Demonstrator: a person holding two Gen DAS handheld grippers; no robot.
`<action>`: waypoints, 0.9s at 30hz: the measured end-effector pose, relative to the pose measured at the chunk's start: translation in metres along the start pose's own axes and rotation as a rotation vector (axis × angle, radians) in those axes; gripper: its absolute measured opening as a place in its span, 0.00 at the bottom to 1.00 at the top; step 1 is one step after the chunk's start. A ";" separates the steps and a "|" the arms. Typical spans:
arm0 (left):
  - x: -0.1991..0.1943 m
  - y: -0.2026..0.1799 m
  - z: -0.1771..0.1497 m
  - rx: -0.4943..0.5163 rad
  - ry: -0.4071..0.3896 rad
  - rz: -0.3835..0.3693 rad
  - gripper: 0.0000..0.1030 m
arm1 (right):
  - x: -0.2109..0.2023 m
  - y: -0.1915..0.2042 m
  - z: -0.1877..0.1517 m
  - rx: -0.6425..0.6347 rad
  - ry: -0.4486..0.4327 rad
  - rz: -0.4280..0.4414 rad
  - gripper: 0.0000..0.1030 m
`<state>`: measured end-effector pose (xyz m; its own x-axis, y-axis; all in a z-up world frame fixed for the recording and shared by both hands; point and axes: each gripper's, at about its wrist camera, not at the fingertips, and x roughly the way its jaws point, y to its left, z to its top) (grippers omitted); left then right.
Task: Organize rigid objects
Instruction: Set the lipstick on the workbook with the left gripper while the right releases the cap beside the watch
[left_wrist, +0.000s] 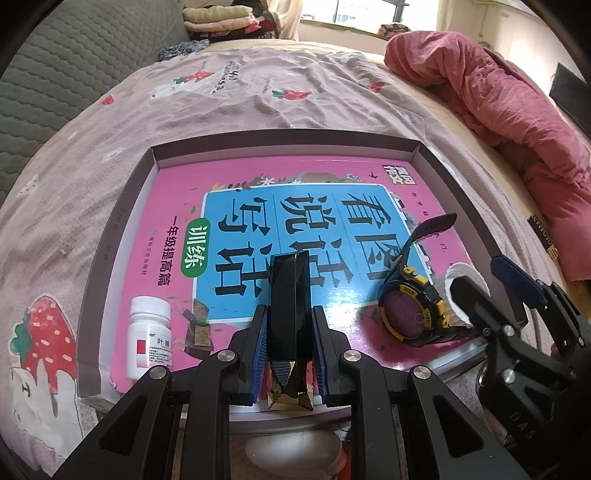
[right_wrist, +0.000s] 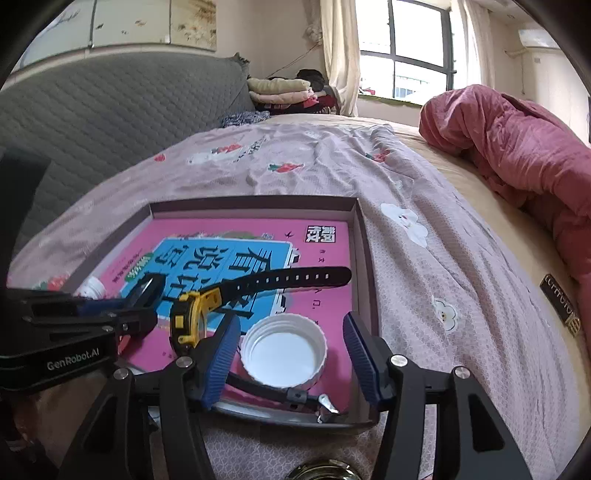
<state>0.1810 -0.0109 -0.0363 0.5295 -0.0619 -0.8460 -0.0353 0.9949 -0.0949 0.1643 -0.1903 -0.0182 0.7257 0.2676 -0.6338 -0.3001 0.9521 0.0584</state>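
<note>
While the left gripper (left_wrist: 289, 343) pinches a black case (left_wrist: 290, 314), tray (left_wrist: 110, 236) holds book (left_wrist: 177, 206), bottle (left_wrist: 149, 338), watch (left_wrist: 410, 314), cap (right_wrist: 283, 350); right gripper (right_wrist: 290, 354) fingers spread.

A bed (right_wrist: 424, 177) with a strawberry-print sheet (right_wrist: 303, 162) lies below a bright window (right_wrist: 410, 55), grey quilted headboard (right_wrist: 110, 110) alongside.

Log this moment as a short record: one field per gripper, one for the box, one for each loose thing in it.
left gripper: shut on black bar, held over the book
right gripper: open, white lid between its fingers, pads not touching it
box: shallow, on the bed, pink book lying flat inside
watch: on the book, strap stretched out, beside the lid
white bottle: lying in the box beside the book
</note>
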 end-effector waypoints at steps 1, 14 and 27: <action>0.000 0.001 0.000 -0.001 0.001 0.001 0.22 | 0.000 0.000 0.001 0.002 -0.002 -0.005 0.56; -0.003 0.011 0.000 -0.059 0.011 -0.034 0.23 | -0.007 -0.001 0.003 0.004 -0.025 -0.006 0.56; -0.005 0.010 0.000 -0.062 0.006 -0.035 0.25 | -0.014 -0.005 0.004 0.018 -0.051 -0.013 0.56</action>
<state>0.1780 -0.0009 -0.0325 0.5265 -0.0976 -0.8446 -0.0695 0.9851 -0.1571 0.1581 -0.1977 -0.0067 0.7602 0.2624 -0.5943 -0.2801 0.9578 0.0645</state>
